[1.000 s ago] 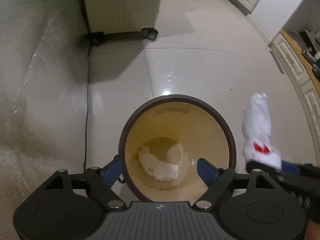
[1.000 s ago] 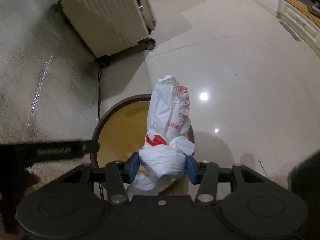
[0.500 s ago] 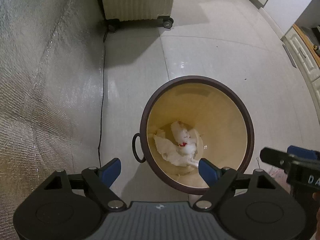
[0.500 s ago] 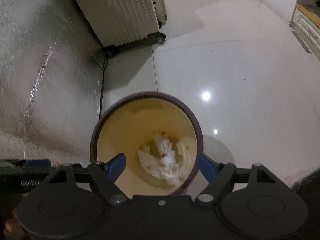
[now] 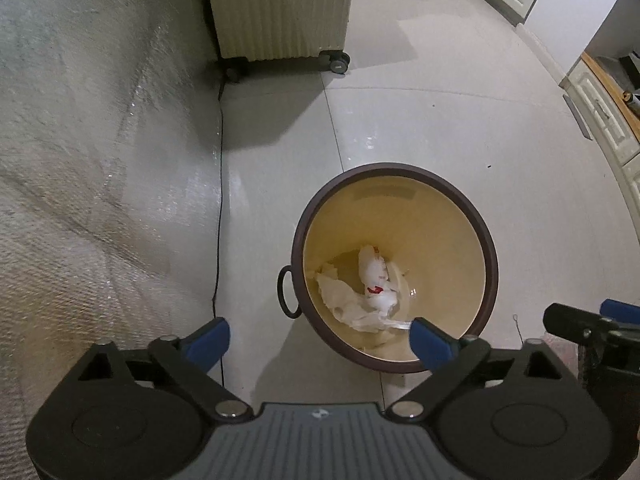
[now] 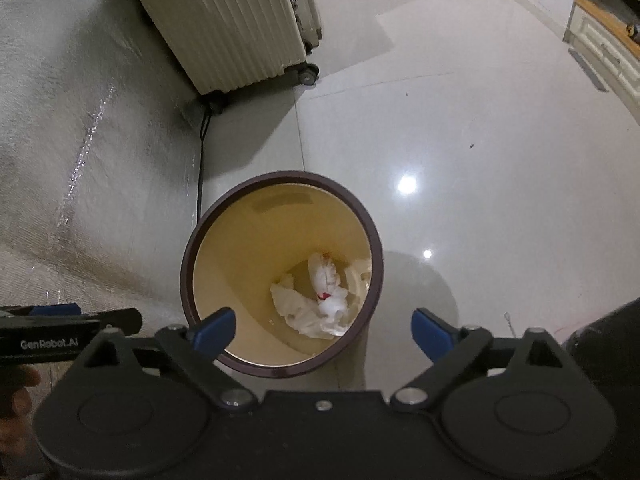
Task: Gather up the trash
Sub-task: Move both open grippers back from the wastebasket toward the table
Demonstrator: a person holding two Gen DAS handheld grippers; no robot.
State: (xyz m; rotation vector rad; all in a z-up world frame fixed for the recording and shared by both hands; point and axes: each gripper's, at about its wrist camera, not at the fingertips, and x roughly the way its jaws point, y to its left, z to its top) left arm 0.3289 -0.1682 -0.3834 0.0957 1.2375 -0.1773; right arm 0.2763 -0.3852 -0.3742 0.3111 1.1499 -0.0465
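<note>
Both grippers, left (image 5: 318,340) and right (image 6: 322,330), hang with jaws just spread wide and empty above the bin (image 6: 372,248), where the bag (image 6: 326,286), light, soft and crushable, lies below them, best pinched at its bunched knot.

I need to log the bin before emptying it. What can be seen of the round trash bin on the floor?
The trash bin stands upright on the pale glossy floor, its mouth open with no lid. A dark brown rim tops a smooth cream-yellow inside that looks like plastic; a dark ring handle hangs outside. At the bottom lie a crumpled tissue and a white plastic bag with red print. A black cable runs beside it.
</note>
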